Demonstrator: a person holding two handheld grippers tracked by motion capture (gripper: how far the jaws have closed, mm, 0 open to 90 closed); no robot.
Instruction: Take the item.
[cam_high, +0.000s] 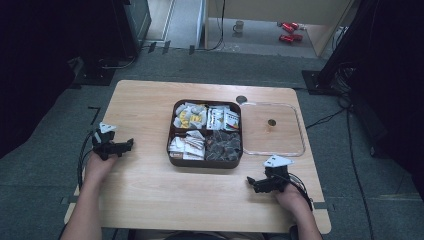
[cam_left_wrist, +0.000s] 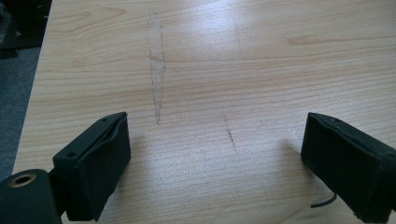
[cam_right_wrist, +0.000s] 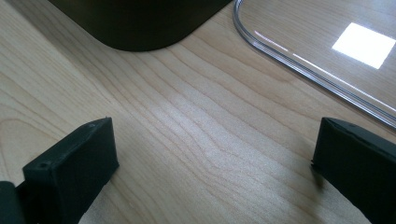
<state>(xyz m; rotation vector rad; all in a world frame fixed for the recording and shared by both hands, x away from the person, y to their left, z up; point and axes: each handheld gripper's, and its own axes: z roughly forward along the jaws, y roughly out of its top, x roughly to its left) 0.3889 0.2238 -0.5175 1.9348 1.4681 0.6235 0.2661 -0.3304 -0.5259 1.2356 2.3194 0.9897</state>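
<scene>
A pale wooden table (cam_high: 150, 190) on grey carpet carries a brown four-compartment tray (cam_high: 206, 162) at centre, its clear lid (cam_high: 300, 145) flat to its right. The left gripper (cam_high: 125, 145) and right gripper (cam_high: 252, 182) rest wide open and empty; the lid probably goes on next, so grip its near rim squarely.

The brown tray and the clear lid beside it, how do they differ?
The brown tray is dark and opaque; the clear lid is see-through, with the table's wood showing through it. The tray is split into four compartments filled with packets; the lid lies flat with nothing on it. The tray sits mid-table, the lid just to its right. Both are squarish with rounded corners, similar in size, and untouched by either gripper.
</scene>
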